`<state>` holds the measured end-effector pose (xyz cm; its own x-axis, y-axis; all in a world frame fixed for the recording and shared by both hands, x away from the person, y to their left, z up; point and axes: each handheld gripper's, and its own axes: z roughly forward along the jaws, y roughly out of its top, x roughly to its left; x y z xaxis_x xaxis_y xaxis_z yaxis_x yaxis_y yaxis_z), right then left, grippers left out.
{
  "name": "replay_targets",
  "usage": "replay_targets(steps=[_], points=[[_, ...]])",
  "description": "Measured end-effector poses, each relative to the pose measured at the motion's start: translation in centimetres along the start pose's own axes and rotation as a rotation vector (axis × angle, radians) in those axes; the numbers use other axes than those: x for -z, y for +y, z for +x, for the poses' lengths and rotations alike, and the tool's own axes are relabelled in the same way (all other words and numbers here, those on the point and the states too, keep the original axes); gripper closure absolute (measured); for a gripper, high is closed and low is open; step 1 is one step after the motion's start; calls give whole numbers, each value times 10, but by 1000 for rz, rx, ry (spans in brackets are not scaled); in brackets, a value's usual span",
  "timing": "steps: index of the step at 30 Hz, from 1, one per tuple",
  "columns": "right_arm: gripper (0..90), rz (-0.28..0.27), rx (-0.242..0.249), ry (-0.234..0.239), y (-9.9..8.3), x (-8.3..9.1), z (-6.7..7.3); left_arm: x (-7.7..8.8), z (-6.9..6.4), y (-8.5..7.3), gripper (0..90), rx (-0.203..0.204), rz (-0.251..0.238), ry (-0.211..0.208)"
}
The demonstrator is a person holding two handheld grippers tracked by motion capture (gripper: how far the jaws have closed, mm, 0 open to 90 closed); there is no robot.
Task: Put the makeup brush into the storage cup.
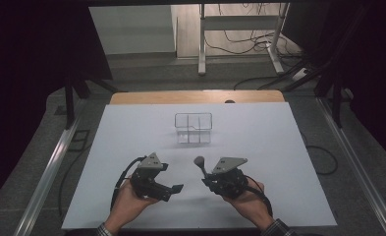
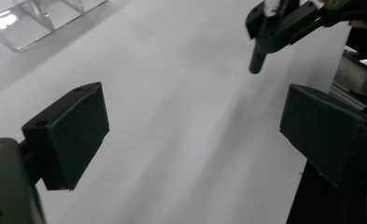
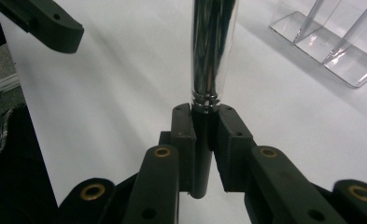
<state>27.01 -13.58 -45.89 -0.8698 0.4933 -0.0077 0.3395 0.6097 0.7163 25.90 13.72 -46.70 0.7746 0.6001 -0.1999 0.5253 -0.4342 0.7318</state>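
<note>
Caught the right gripper (image 3: 204, 116) pinched hard on the dark handle of a chrome-shafted utensil (image 3: 213, 51), pads pressed to it from both sides, shaft running up and away past the tips. Found the left gripper (image 2: 195, 126) spread wide, nothing between its pads but the bare white table sheet (image 2: 172, 70). Judged the pick-up as done and the delivery as not yet made: spotted the clear divided organizer (image 1: 193, 115) looking empty, well beyond both tools, utensil nowhere near a compartment. Moving outward, saw the right hand (image 1: 247, 196) low near the front edge, wrist angled inward, utensil tilted up toward the middle. Saw the left hand (image 1: 126, 199) mirrored, its tool aimed right across the sheet.
</note>
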Motion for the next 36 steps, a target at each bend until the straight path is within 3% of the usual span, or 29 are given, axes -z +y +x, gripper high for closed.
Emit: replay_targets(steps=[5, 14, 36], points=[[782, 3, 0, -3, -2, 2, -2, 6, 5, -2, 56, 20, -4, -6], [781, -4, -11, -7, -3, 4, -5, 15, 15, -11, 52, 31, 1, 40], [782, -24, -33, -1, -6, 9, -16, 19, 18, -28, 23, -10, 56, 162]])
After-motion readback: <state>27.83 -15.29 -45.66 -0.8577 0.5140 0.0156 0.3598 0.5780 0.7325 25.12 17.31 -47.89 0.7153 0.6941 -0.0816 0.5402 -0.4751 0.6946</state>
